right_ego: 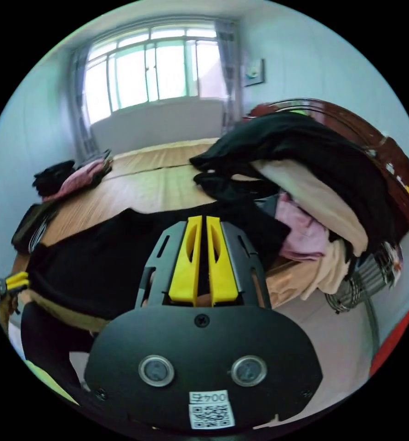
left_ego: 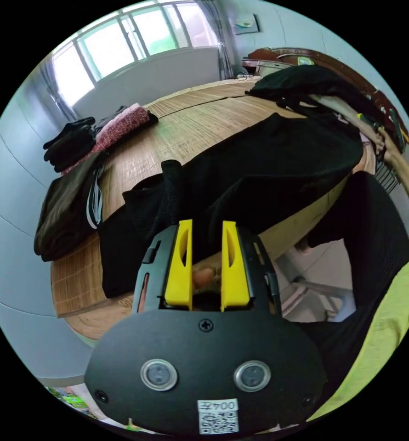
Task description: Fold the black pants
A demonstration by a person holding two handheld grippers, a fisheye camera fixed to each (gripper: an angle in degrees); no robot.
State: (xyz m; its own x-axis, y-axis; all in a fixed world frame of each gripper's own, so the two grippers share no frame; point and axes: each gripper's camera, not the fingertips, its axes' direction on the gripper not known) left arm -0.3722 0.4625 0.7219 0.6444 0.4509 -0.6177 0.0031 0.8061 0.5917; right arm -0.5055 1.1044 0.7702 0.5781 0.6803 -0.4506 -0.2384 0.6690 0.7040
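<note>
A: Surface? Going L to R.
B: Bamboo mat (left_ego: pixel 186 133) on the bed. Left gripper (left_ego: pixel 206 225) is sitting w/ jaws a bit apart, gripping nothing; black pants (left_ego: pixel 269 161) are lying just ahead of it.
A: Right gripper (right_ego: pixel 203 220)?
B: Jaws nearly closed; can't tell if cloth's pinched. Clothes pile (right_ego: pixel 315 183) is sitting ahead-right.
</note>
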